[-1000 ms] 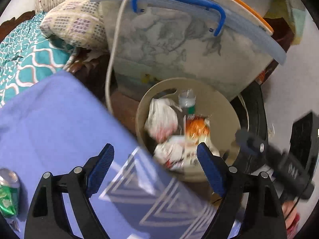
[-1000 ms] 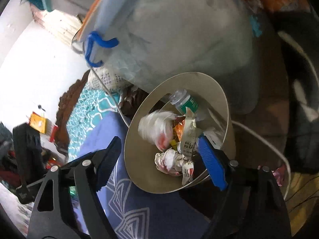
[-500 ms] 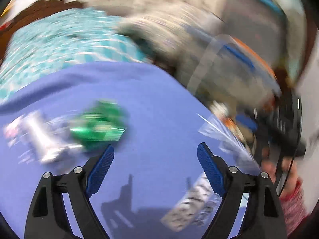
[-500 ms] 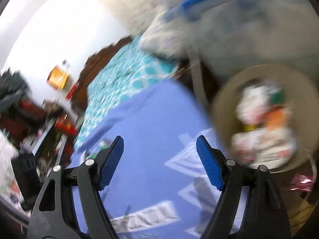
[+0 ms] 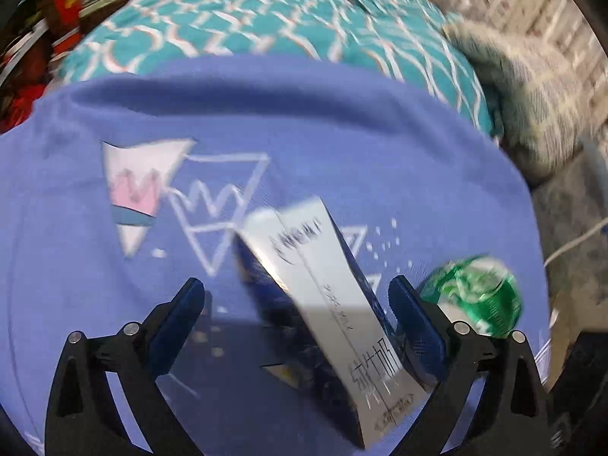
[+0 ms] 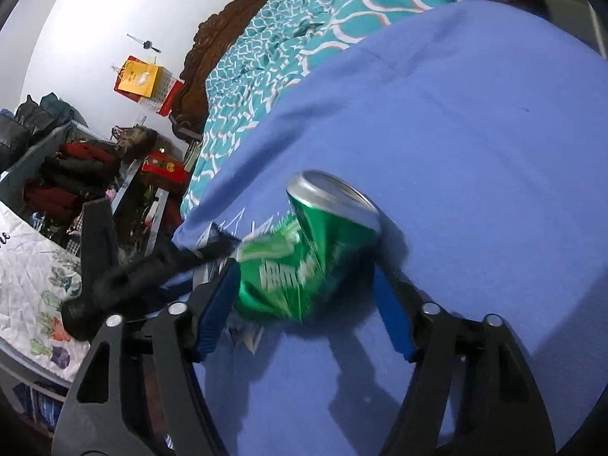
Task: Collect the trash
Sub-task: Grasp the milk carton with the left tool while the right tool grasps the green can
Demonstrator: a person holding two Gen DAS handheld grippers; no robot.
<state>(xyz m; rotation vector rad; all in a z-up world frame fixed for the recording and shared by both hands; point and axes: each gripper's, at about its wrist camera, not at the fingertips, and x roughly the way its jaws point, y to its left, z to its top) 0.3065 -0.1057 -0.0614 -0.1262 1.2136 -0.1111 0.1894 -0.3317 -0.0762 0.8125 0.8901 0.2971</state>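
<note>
A flattened silver and dark blue carton lies on the blue cloth. My left gripper is open, one finger on each side of the carton, not closed on it. A crushed green can lies on the same cloth. My right gripper is open around the can's lower end. The can also shows in the left wrist view, just right of the left gripper's right finger. The left gripper's black body shows at the left of the right wrist view.
A teal patterned bedspread lies beyond the blue cloth, with a pale pillow at the right. In the right wrist view a carved wooden headboard and shelves of clothes stand at the left. A white cable runs at the right.
Both grippers have swung away from the round trash bin to the blue cloth. The left now straddles the carton and the right straddles the green can. Both stay open.
</note>
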